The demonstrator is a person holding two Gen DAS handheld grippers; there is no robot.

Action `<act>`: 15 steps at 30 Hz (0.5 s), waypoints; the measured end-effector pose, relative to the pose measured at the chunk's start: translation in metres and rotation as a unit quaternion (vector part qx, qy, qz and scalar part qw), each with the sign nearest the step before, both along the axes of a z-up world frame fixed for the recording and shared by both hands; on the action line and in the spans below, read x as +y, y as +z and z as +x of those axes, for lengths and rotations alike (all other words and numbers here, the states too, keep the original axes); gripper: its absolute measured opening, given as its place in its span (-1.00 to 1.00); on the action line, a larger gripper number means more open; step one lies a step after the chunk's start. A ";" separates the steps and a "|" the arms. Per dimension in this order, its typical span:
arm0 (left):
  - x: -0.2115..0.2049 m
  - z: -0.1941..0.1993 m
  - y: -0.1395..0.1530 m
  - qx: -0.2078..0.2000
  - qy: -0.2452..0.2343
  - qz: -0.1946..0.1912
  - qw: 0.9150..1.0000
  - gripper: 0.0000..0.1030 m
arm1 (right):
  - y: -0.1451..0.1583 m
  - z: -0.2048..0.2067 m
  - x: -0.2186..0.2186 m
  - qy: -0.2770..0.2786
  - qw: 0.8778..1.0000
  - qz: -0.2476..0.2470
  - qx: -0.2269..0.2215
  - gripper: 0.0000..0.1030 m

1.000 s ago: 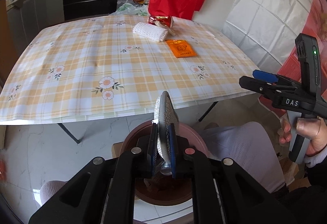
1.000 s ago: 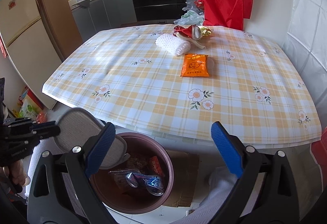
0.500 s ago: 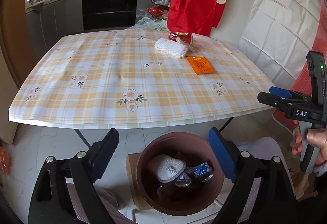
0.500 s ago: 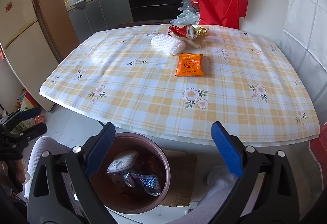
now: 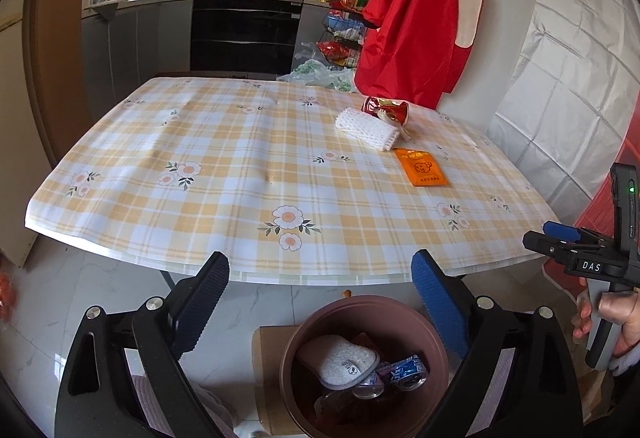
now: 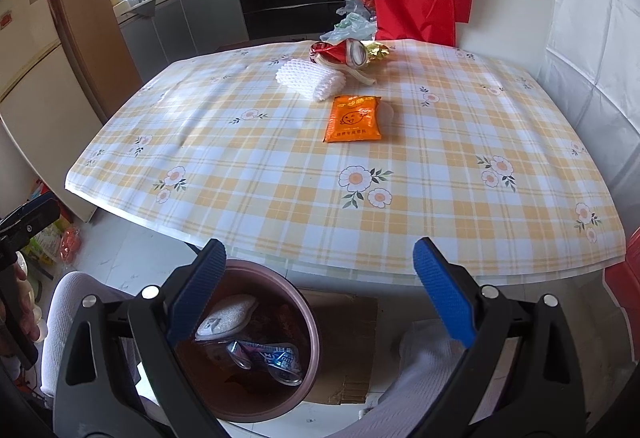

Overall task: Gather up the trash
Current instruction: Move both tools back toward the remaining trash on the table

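Observation:
My left gripper [image 5: 320, 278] hangs open with nothing between its fingers, above a brown bin [image 5: 360, 301] on the floor. A white padded piece [image 5: 344, 358] lies in the bin on crushed cans [image 5: 404, 370]. On the checked table lie an orange packet [image 5: 420, 168], a white foam net [image 5: 366, 128] and a crushed red can [image 5: 384, 106]. My right gripper [image 6: 320, 262] is also open and empty, just right of the bin [image 6: 276, 278], in front of the table's near edge. The orange packet [image 6: 352, 118], foam net [image 6: 310, 80] and red can [image 6: 340, 52] lie far ahead of it.
Flat cardboard [image 6: 348, 318] lies under the bin. The person's knees in white trousers [image 6: 80, 302] flank it. A red garment [image 5: 416, 18] hangs behind the table's far right corner. Kitchen cabinets and an oven [image 5: 244, 34] stand beyond. A gold wrapper [image 6: 378, 52] lies by the can.
My left gripper opened and let go of the white padded piece, which now lies in the bin. The left view has tilted up toward the table. The right gripper has stayed almost still.

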State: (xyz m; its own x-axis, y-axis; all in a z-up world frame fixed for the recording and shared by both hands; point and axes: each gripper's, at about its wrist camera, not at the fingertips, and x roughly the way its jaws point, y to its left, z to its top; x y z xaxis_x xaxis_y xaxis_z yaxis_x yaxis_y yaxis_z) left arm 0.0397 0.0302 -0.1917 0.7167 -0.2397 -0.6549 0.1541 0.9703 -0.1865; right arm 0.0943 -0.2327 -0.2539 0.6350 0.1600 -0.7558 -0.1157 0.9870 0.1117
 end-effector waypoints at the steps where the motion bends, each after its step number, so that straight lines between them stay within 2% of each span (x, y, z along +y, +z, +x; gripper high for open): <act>1: 0.000 0.003 -0.001 0.001 -0.001 0.001 1.000 0.76 | -0.001 0.003 -0.001 0.000 1.000 -0.002 0.001 0.81; 8: -0.005 0.032 -0.004 0.004 -0.013 0.001 1.000 0.75 | -0.010 0.043 -0.011 -0.011 1.000 -0.015 0.010 0.81; 12: -0.005 0.057 0.007 -0.005 -0.006 -0.016 1.000 0.73 | -0.009 0.077 -0.008 -0.013 0.999 -0.021 0.020 0.81; 15: -0.002 0.074 0.016 -0.012 0.003 -0.026 1.000 0.71 | -0.004 0.097 0.002 -0.005 0.999 -0.032 0.010 0.81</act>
